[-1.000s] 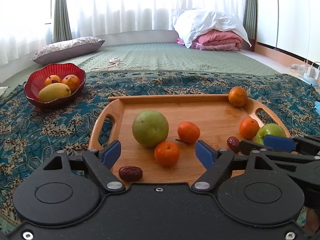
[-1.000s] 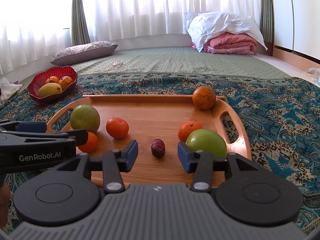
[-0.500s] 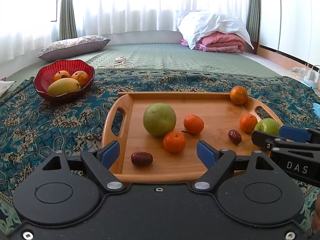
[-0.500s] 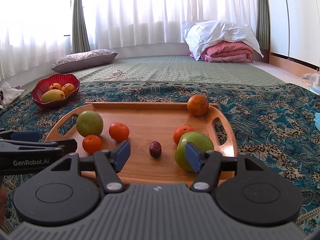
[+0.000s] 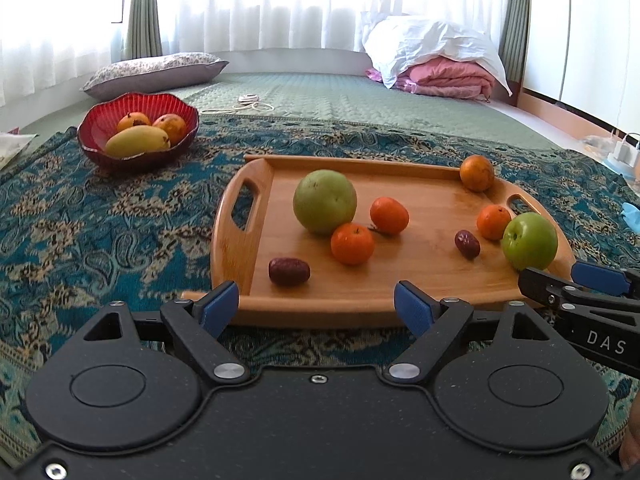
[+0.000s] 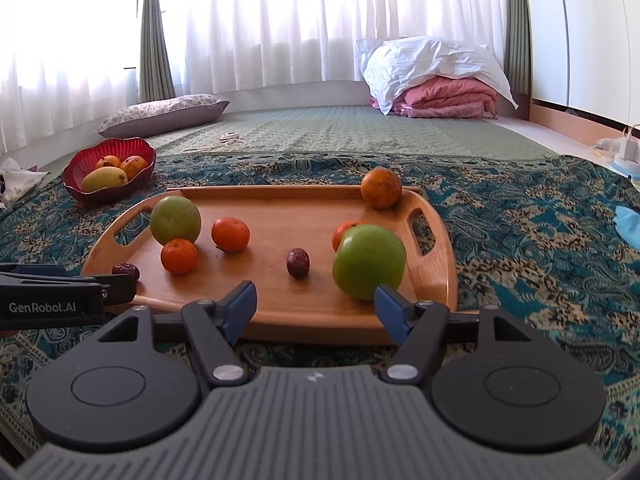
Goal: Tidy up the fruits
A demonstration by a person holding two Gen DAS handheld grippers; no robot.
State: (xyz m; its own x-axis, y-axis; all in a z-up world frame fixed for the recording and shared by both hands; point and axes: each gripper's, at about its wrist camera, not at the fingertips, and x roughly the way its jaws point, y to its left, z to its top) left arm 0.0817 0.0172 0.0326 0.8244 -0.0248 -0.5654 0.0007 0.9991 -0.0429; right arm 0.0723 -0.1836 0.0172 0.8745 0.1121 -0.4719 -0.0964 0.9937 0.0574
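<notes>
A wooden tray (image 5: 424, 280) (image 6: 280, 304) lies on the patterned cloth. It holds a large green fruit (image 5: 324, 201) (image 6: 175, 219), a green apple (image 5: 529, 241) (image 6: 369, 262), several small oranges such as one at the front (image 5: 352, 243) (image 6: 179, 255), and two red dates (image 5: 289, 271) (image 6: 297, 262). A red bowl (image 5: 100, 150) (image 6: 80, 190) at the far left holds a mango and two other fruits. My left gripper (image 5: 316, 308) is open and empty just before the tray's front edge. My right gripper (image 6: 316, 306) is open and empty, its right finger close in front of the apple.
Green matting lies behind the cloth, with a white cable (image 5: 244, 104), a grey pillow (image 5: 156, 74) and folded pink and white bedding (image 5: 436, 60). A blue object (image 6: 628, 226) lies at the right edge. A charger (image 5: 622, 152) sits far right.
Both grippers have drawn back from over the tray to just before its front edge. The right gripper's jaws have opened wider. The fruits have not moved.
</notes>
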